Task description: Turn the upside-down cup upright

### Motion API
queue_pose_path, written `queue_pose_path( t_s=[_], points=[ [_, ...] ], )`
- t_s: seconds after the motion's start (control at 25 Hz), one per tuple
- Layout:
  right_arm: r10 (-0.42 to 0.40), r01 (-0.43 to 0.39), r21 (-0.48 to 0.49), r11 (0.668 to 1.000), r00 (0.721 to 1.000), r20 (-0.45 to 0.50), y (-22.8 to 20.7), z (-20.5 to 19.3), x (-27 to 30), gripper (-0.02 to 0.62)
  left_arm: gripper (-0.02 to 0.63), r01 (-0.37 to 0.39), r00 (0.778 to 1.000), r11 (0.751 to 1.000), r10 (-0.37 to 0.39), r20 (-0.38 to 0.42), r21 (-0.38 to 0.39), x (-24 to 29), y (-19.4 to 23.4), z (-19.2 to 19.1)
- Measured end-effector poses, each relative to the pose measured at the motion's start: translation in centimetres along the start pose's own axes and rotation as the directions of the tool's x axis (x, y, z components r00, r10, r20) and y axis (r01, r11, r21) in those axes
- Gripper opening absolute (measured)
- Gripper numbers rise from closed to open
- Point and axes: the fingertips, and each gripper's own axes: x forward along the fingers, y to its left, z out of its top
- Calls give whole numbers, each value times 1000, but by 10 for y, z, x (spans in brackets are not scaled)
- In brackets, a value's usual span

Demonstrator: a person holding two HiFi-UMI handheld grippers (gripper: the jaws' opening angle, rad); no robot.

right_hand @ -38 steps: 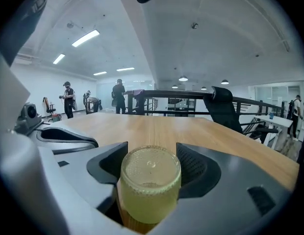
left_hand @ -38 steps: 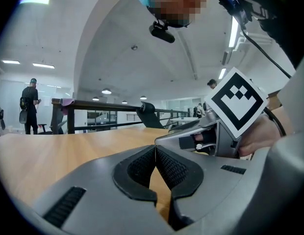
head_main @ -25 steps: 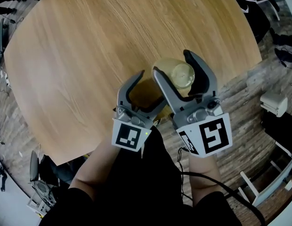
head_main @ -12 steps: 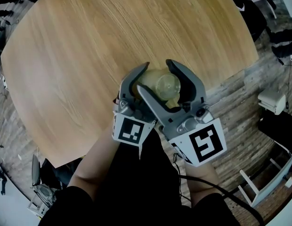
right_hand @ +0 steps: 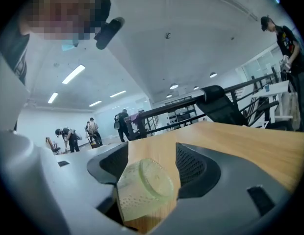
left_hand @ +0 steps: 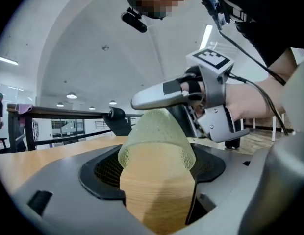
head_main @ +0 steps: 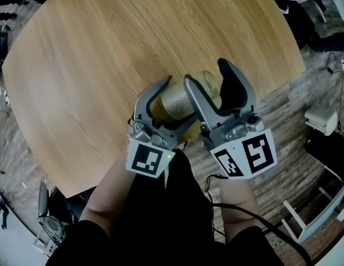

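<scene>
The translucent yellow-green cup point(head_main: 178, 101) is tipped on its side over the round wooden table point(head_main: 94, 54), base pointing away from me. My left gripper point(head_main: 172, 107) is shut on the wide mouth end. In the left gripper view the cup's rim point(left_hand: 157, 141) spans from pad to pad, mouth facing the camera. My right gripper point(head_main: 208, 76) stands open around the small base. In the right gripper view the cup point(right_hand: 144, 190) leans by the left jaw, with a gap to the right pad. One right finger point(left_hand: 162, 94) crosses above the cup.
Both grippers work close to the table's near-right edge, with plank floor beyond it. A white frame piece point(head_main: 322, 121) and dark bags point(head_main: 294, 4) lie on the floor at the right. A black cable point(head_main: 255, 218) trails from the right gripper.
The cup stood base up in the right gripper's jaws. The left gripper then closed in around it. Now it lies tipped over in the left gripper, and the right gripper has shifted right.
</scene>
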Motion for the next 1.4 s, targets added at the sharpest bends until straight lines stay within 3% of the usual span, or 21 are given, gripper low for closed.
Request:
queue_pose_path(
  t_s=[0.4, 0.6, 0.72, 1.0, 1.4],
  points=[
    [-99, 103, 37, 994, 990, -103, -41, -45, 5, 291, 403, 12, 999, 1000, -11, 39, -18, -13, -2, 9],
    [-149, 154, 14, 988, 973, -174, -56, -69, 5, 249, 403, 22, 999, 999, -20, 41, -39, -18, 3, 11],
    [-166, 168, -9, 986, 962, -218, -59, -83, 5, 180, 403, 33, 998, 998, -31, 51, -48, -18, 2, 14],
    [-126, 119, -42, 992, 937, -326, -49, -118, 10, 158, 405, 69, 996, 997, -66, 57, -43, -13, -4, 14],
    [-91, 75, -58, 995, 924, -371, -48, -122, 7, 159, 405, 144, 989, 987, -142, 39, -65, -5, -15, 6]
  ],
)
